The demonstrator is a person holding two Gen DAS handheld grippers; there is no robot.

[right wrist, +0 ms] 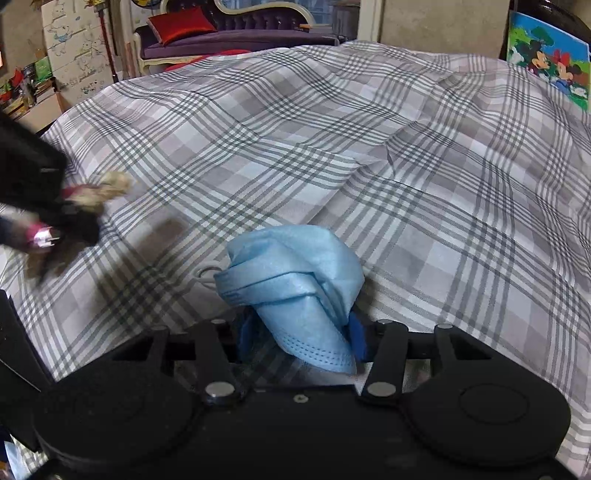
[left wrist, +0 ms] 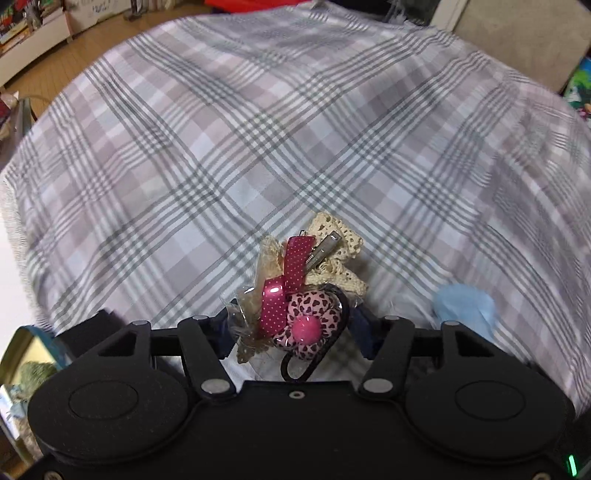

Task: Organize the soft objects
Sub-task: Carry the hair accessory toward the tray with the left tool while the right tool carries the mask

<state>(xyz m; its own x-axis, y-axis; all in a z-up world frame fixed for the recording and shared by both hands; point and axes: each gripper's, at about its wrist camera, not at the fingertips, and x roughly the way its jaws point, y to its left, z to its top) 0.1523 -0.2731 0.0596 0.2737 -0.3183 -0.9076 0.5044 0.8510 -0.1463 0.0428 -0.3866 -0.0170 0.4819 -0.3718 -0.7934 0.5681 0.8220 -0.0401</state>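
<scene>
My left gripper [left wrist: 295,328] is shut on a bundle of hair accessories [left wrist: 303,291]: a pink dotted ribbon, cream lace, a metal clip and a pink heart-print flower on a black loop. It holds the bundle above the plaid sheet [left wrist: 258,129]. My right gripper [right wrist: 301,336] is shut on a crumpled light blue face mask [right wrist: 295,277] above the same sheet [right wrist: 406,147]. The mask also shows at the right in the left wrist view [left wrist: 465,306]. The left gripper with its bundle [right wrist: 92,195] shows blurred at the left edge of the right wrist view.
An open tin [left wrist: 33,354] with greenish fabric inside sits at the lower left. A purple sofa with a red cushion [right wrist: 181,24] stands behind the bed. A cartoon picture [right wrist: 550,62] is at the far right. Shelves [left wrist: 29,40] line the far left wall.
</scene>
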